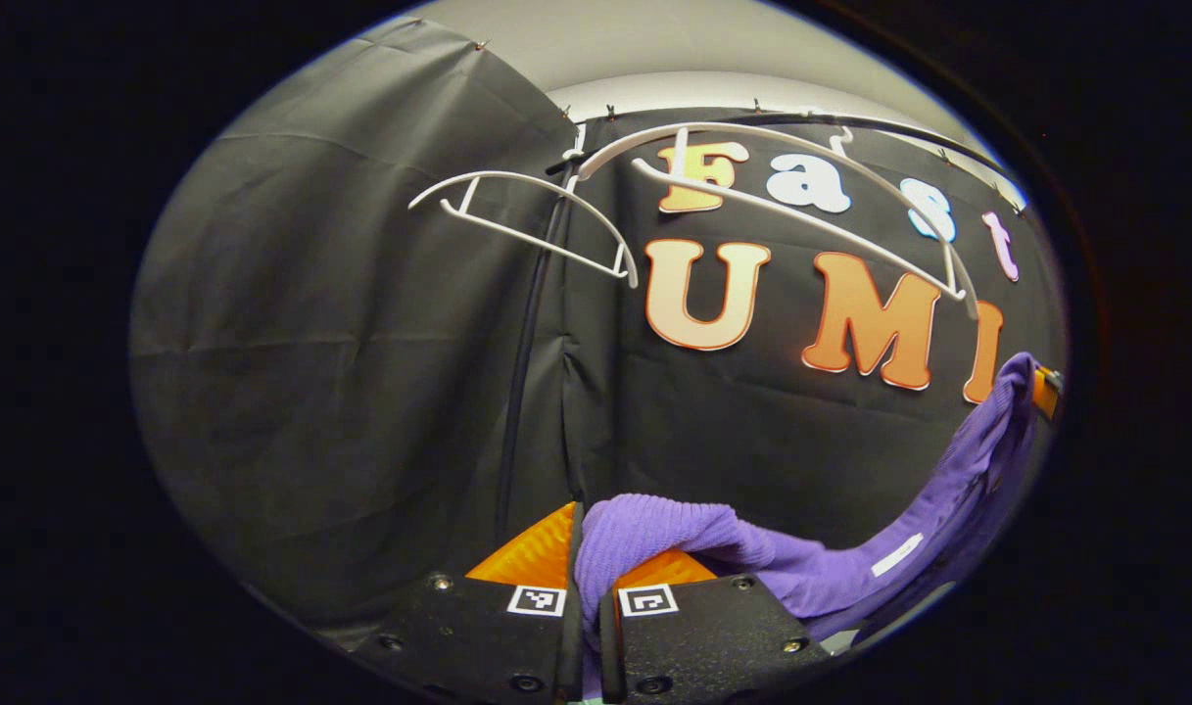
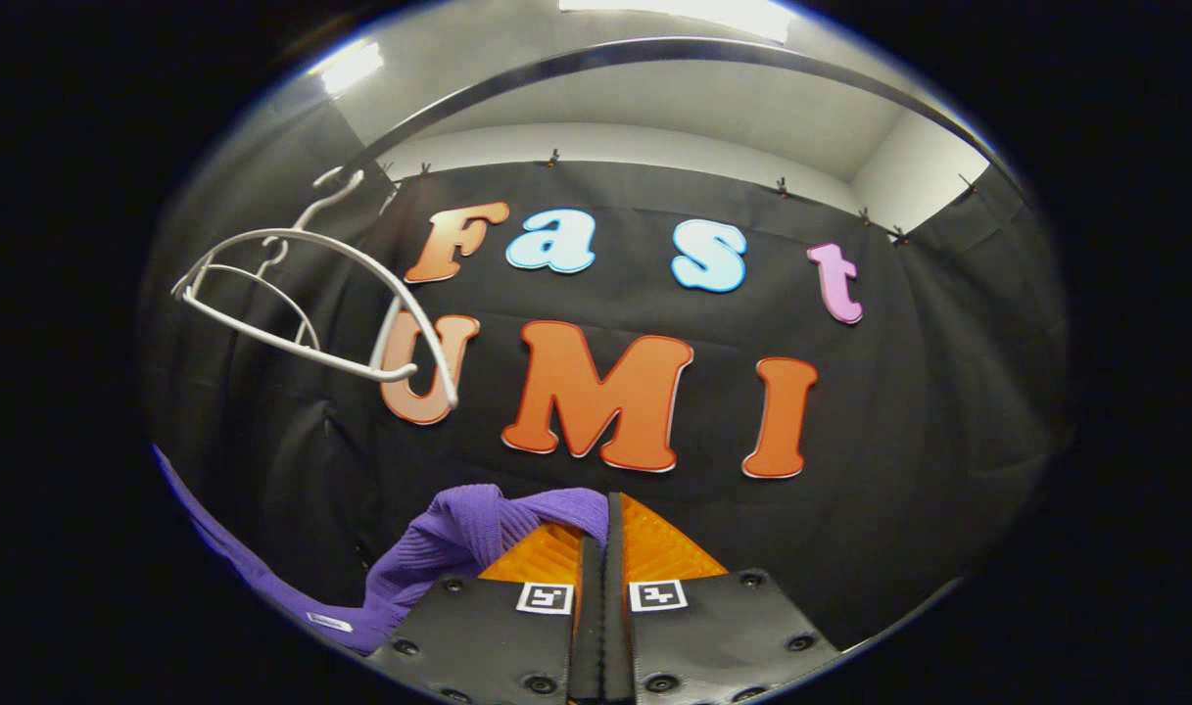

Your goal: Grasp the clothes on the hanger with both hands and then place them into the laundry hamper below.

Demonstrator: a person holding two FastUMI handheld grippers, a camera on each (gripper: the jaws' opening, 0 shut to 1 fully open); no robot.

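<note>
Left tongs (image 1: pixel 588 548) clamped the purple sweater (image 1: pixel 811 568) at bottom centre; right tongs (image 2: pixel 603 548) clamped its other end. White hangers (image 2: pixel 302 304) hung bare upper left. Sweater looked off; next: lower it into the hamper.

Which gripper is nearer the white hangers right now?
Hard to call. Both the left gripper and the right gripper hold the purple garment below the hangers, which hang bare overhead in both views.
</note>
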